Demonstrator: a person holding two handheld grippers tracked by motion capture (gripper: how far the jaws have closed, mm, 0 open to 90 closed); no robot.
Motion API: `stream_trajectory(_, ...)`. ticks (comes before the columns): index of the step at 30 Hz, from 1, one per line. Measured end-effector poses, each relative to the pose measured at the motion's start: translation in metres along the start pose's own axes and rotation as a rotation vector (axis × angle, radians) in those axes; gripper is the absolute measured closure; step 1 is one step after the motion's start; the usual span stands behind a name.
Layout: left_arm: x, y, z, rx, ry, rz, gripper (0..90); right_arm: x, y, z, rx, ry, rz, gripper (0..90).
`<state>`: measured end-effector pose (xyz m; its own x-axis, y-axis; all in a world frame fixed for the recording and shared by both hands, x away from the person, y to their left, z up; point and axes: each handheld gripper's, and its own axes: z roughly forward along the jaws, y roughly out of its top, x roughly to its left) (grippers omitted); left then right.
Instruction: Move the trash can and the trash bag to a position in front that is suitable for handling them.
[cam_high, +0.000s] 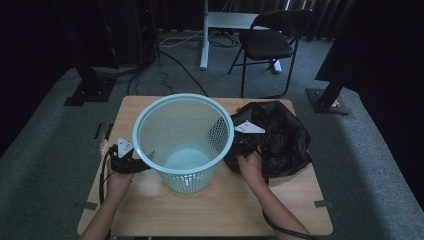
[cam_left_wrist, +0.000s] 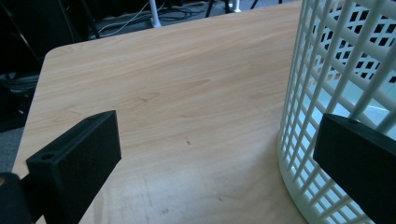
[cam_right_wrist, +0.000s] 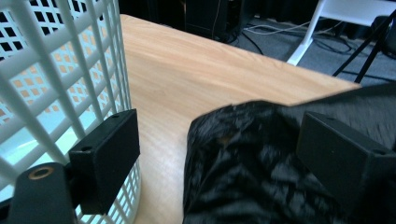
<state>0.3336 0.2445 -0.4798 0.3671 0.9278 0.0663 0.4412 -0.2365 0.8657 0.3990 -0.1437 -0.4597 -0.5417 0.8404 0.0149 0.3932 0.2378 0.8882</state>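
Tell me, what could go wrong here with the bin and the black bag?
The right gripper is open over the crumpled bag, so it may pinch just a thin fold that slips free. The light bin stands upright close between both grippers, and the open left gripper has one jaw right beside its wall, so a nudge could push or tip it.

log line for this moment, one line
left gripper: open, beside basket | right gripper: open, over black bag | bag outside basket, on table

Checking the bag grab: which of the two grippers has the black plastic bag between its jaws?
The right gripper: crumpled black plastic bag lies between its open jaws. The left gripper frames bare wooden table.
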Motion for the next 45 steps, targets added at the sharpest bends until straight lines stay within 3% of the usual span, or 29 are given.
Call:
stream_trajectory(13,-0.027,-0.010,-0.011,-0.011,-0.084,0.023,1.0,-0.002,-0.026,-0.044,-0.019,0.003,0.011,12.5)
stream_trajectory(27,-0.051,-0.011,-0.018,-0.009,-0.156,0.072,0.9,-0.018,-0.043,-0.067,-0.023,-0.010,0.055,12.1)
stream_trajectory(31,-0.052,-0.012,-0.019,-0.017,-0.170,0.056,0.9,-0.022,-0.044,-0.069,-0.024,-0.014,0.063,11.4)
stream_trajectory(38,-0.051,-0.024,-0.029,-0.023,-0.185,0.006,0.9,-0.041,-0.040,-0.076,-0.053,-0.058,0.139,11.4)
stream_trajectory(41,-0.053,-0.033,-0.034,-0.019,-0.188,-0.005,0.9,-0.057,-0.036,-0.082,-0.048,-0.091,0.198,11.4)
stream_trajectory(45,-0.052,-0.045,-0.040,-0.011,-0.183,-0.027,0.9,-0.071,-0.036,-0.086,-0.045,-0.098,0.264,11.4)
